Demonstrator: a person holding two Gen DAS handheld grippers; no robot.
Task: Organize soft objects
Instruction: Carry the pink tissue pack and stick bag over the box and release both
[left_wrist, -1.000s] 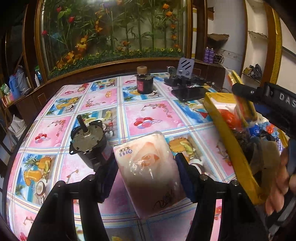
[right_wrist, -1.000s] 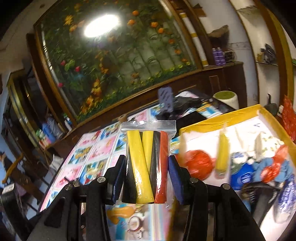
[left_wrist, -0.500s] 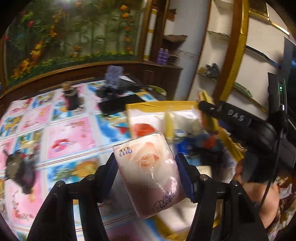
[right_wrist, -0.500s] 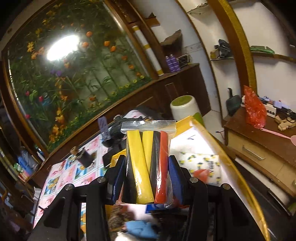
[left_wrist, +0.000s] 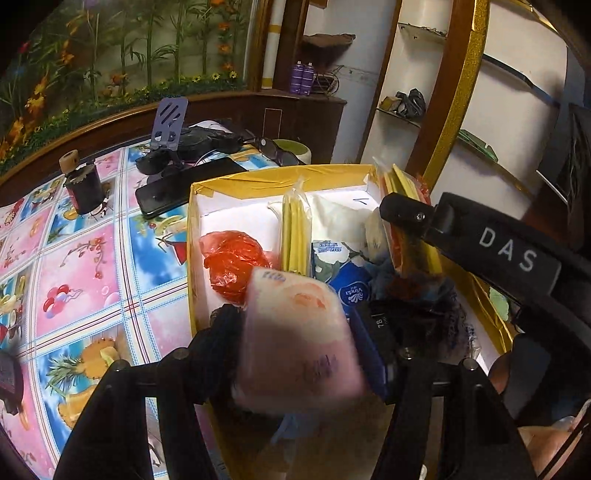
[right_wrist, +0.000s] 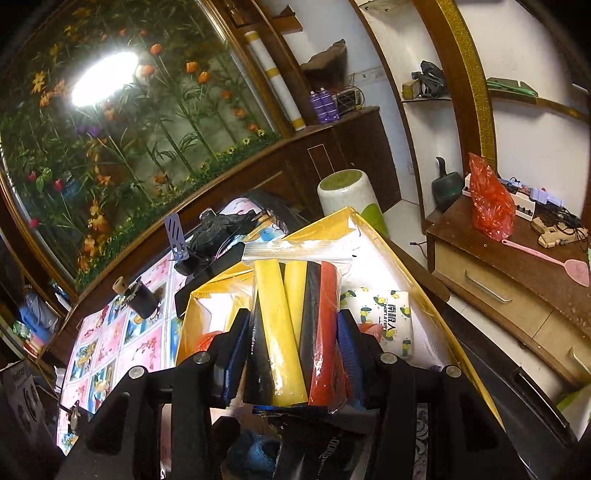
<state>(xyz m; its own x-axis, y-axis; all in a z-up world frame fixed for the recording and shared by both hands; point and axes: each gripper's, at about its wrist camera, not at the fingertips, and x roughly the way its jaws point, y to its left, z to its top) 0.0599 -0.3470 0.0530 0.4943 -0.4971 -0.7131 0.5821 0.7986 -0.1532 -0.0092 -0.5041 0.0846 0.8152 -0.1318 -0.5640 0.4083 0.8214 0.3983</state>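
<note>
A yellow-rimmed box (left_wrist: 258, 181) on the table (left_wrist: 92, 258) holds a crumpled red plastic bag (left_wrist: 232, 262), yellow sticks in clear wrap (left_wrist: 295, 236) and a blue tissue pack (left_wrist: 351, 291). Over it, the left tongs (left_wrist: 295, 343) clench a soft pink tissue pack (left_wrist: 295, 339). The right tongs (right_wrist: 291, 350) grip a clear bag of yellow, black and red tubes (right_wrist: 291, 325); only the right wrist view shows a lemon-print tissue pack (right_wrist: 384, 314) inside.
</note>
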